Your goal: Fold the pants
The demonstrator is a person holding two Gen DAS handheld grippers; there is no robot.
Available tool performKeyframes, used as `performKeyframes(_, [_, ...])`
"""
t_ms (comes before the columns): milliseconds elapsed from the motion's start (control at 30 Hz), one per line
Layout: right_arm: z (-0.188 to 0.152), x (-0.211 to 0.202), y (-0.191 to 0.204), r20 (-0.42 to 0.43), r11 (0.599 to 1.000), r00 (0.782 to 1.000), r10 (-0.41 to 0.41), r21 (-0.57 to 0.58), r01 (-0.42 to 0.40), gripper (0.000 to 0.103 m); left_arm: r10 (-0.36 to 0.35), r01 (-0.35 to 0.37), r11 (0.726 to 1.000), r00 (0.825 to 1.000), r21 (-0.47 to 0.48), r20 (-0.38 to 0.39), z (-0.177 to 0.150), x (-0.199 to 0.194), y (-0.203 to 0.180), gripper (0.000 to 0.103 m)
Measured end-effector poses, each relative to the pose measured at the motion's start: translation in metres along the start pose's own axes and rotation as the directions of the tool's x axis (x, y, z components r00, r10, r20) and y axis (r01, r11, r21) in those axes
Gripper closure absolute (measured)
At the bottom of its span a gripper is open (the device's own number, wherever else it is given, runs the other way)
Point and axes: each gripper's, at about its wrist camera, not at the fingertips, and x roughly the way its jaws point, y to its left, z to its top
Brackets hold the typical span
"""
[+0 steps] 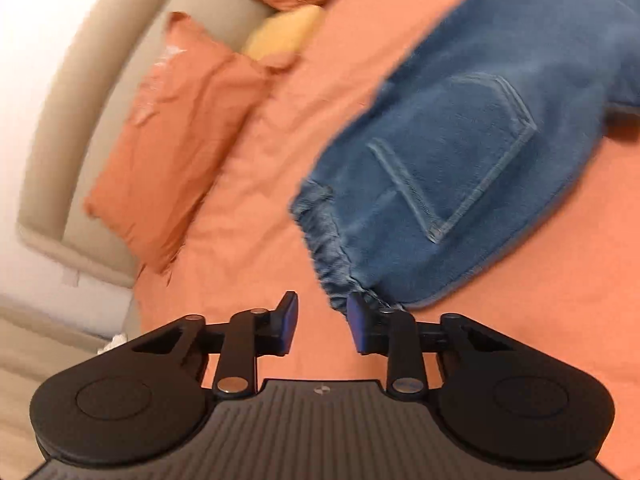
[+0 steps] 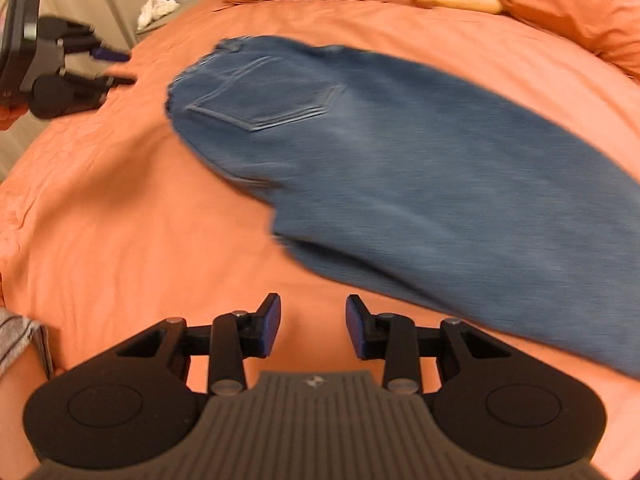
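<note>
The blue denim pants (image 2: 400, 152) lie flat on the orange bed cover (image 2: 120, 220), already doubled leg over leg, back pocket (image 1: 456, 156) facing up. The elastic waistband (image 1: 320, 240) sits at one end; the legs run away from it across the bed. Both views are blurred by motion.

Left tongs (image 1: 322, 326): jaws stand apart with a clear gap, nothing between them. The waistband corner lies just ahead of the right-hand pad (image 1: 358, 326) and appears to touch or nearly touch it; blur prevents a firmer finding.

Right tongs (image 2: 312, 326): jaws likewise apart, holding nothing, with bare cover showing in the gap. The pants lie ahead and to the right of these tongs, the near edge of the leg passing close by the right-hand pad without contact.

From the right wrist view, the left tongs appear far to the left, beside the waistband end.

Beyond the pants: orange pillows (image 1: 180, 132), a yellow cushion (image 1: 280, 32) between them, and a beige padded headboard (image 1: 80, 120).
</note>
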Motion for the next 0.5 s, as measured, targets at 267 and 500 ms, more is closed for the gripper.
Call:
performKeyframes(267, [0.034,0.026,0.017,0.056,0.995,0.993,-0.099,-0.015,0.1,0.086,-0.067,0.069,0.987,0.998,-0.149,0.014,0.008,0.024,0.02,0.081])
performKeyframes(500, [0.012,0.047,0.01,-0.102,1.0,0.994,-0.031,-0.005,0.031,0.093,-0.081,0.076,0.978,0.997,-0.195,-0.018,0.024,0.071,0.018,0.099])
